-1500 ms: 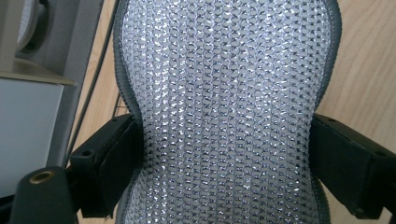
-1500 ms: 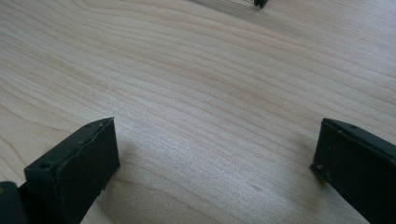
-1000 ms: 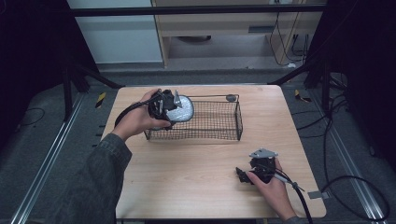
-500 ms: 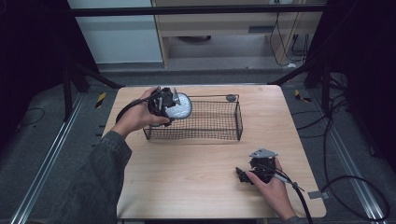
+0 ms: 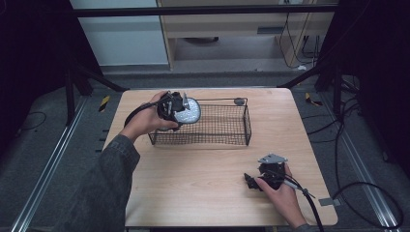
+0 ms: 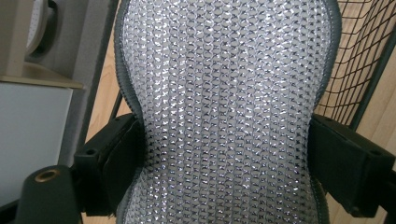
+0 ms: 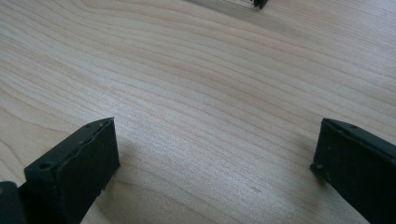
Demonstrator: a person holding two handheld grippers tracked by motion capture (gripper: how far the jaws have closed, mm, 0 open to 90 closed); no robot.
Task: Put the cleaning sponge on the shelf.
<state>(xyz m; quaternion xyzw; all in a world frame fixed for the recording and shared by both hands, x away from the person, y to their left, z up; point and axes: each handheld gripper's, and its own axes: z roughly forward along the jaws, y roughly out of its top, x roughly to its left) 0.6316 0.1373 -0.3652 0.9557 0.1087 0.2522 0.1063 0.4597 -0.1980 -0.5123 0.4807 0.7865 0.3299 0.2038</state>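
Both grippers are showing in the high view: the left gripper (image 5: 180, 107) is sitting in the upper left of the frame, its jaws clamping a silvery mesh scrubber (image 5: 188, 111) at its narrowed waist, while the right gripper (image 5: 255, 180) is lying at lower right with its jaws standing wide apart and gripping nothing, only bare wood lying between them in the right gripper view.

Going down in size, the wooden table (image 5: 203, 183) is carrying a black wire basket (image 5: 227, 135) at centre top, and the scrubber is hovering at the basket's left end, above its rim.

In the left gripper view the scrubber (image 6: 224, 112) is bulging above the pads.

Judging by this, the pad is soft and could be catching on the wire rim on release, or be tipping outside the basket, because it is hanging so near the left edge.
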